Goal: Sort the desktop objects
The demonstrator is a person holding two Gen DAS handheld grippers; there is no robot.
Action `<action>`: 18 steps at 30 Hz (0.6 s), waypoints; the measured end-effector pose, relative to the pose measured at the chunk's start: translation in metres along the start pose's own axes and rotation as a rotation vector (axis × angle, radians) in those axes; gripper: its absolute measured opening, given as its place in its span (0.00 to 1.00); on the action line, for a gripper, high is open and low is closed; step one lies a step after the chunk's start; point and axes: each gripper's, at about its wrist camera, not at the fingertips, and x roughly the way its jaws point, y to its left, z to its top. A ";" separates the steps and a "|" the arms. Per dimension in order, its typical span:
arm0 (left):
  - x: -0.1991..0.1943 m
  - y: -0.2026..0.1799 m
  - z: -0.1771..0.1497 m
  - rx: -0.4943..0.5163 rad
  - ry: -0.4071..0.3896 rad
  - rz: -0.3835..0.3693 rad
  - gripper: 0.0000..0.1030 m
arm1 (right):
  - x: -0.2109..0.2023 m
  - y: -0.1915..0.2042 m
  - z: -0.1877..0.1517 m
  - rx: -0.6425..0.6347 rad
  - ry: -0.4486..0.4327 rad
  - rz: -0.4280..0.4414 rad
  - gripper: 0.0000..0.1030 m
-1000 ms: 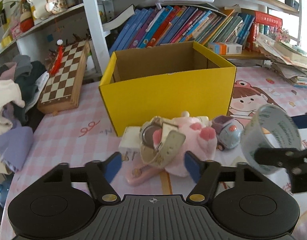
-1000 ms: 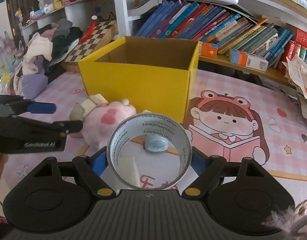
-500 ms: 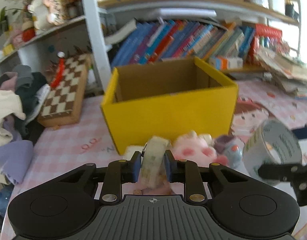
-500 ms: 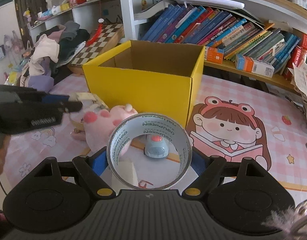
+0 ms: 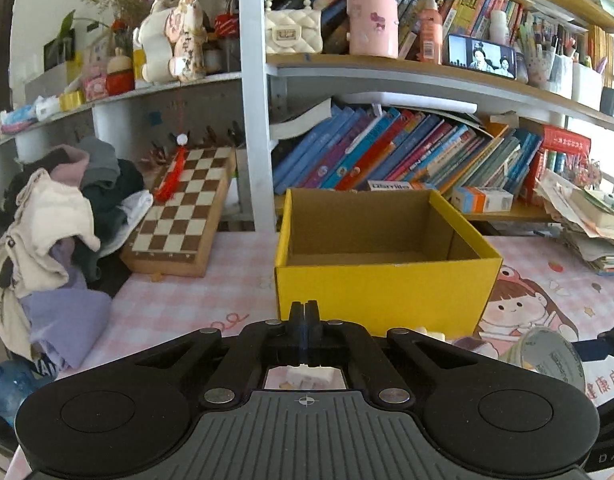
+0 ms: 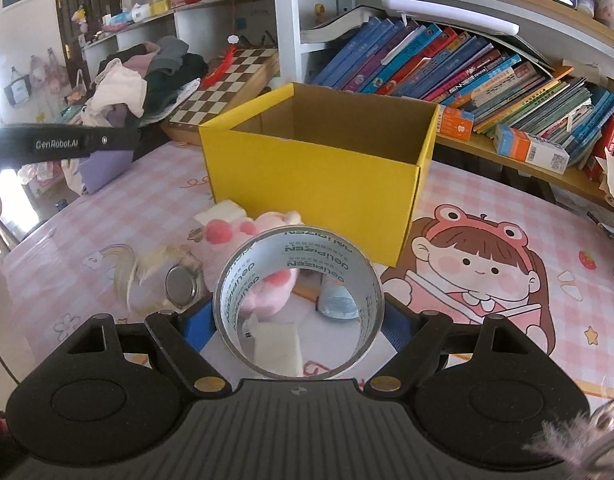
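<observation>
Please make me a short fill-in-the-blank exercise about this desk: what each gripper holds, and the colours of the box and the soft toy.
1. The right gripper is shut on a roll of ____.
2. The outside of the open cardboard box is ____.
3. The fingers of the left gripper are pressed together and hold ____.
4. The plush toy lying in front of the box is ____ in colour.

Missing words: tape; yellow; nothing; pink
</observation>
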 end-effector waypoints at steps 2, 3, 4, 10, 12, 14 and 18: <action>-0.001 0.004 -0.008 0.006 0.024 -0.023 0.02 | 0.002 0.006 -0.001 0.012 0.010 -0.011 0.79; -0.001 0.006 -0.013 0.008 0.041 -0.043 0.07 | 0.001 0.010 -0.002 0.016 0.015 -0.019 0.79; -0.002 0.008 -0.018 0.009 0.055 -0.062 0.07 | 0.001 0.013 -0.003 0.021 0.019 -0.028 0.79; 0.000 0.015 -0.044 0.017 0.164 -0.179 0.46 | -0.002 0.036 -0.012 0.030 0.054 -0.076 0.79; 0.000 0.014 -0.046 0.036 0.166 -0.190 0.57 | -0.003 0.041 -0.013 0.032 0.057 -0.091 0.79; 0.001 0.013 -0.046 0.049 0.164 -0.204 0.60 | -0.005 0.044 -0.014 0.034 0.053 -0.107 0.79; 0.002 0.009 -0.045 0.062 0.155 -0.248 0.66 | -0.010 0.046 -0.014 0.040 0.046 -0.136 0.79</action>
